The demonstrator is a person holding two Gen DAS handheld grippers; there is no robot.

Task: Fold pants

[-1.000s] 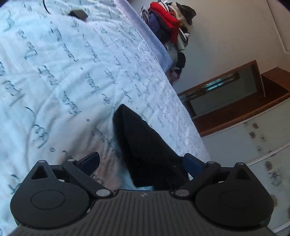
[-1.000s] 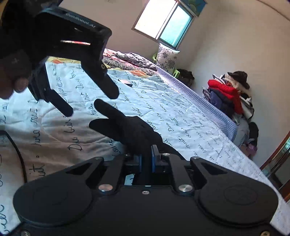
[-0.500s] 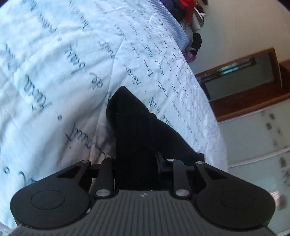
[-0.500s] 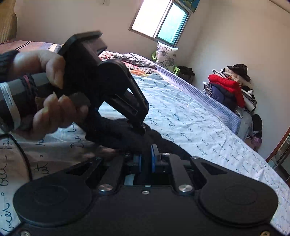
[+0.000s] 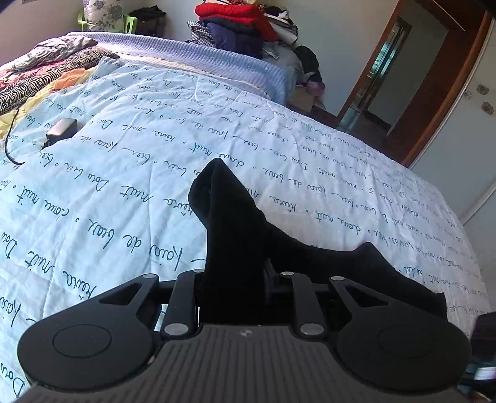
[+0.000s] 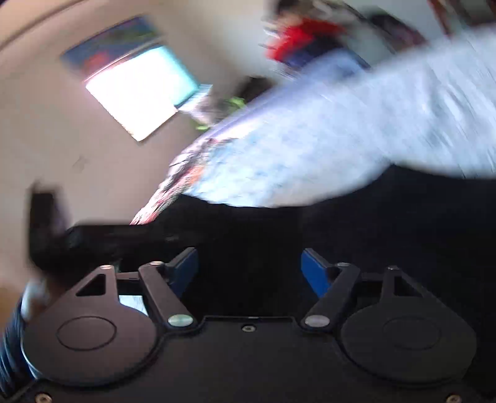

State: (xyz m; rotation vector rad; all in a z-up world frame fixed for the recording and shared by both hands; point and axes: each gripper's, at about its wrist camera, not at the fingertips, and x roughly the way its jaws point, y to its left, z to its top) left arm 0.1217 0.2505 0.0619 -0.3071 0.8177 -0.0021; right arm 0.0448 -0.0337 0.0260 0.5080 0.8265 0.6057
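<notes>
The left gripper (image 5: 232,279) is clenched on a bunch of the black pants (image 5: 229,223); its jaws have just been closing, and the fabric fills the gap between them. From the grip the cloth rises to a folded peak ahead of the fingers and trails away to the right, over the light blue bedspread (image 5: 124,173) printed with script. A small dark box (image 5: 61,129) with a cable lies on the bedspread, well apart from the pants, to the upper left. A pile of clothes (image 5: 238,24) sits beyond the far edge of the bed.

The right gripper (image 6: 249,269) is released; its jaws have just been opening, and the blue pads (image 6: 313,271) stand wide apart. The right view is heavily blurred. Black fabric lies ahead of and below the fingers, but the pads do not press on it.
</notes>
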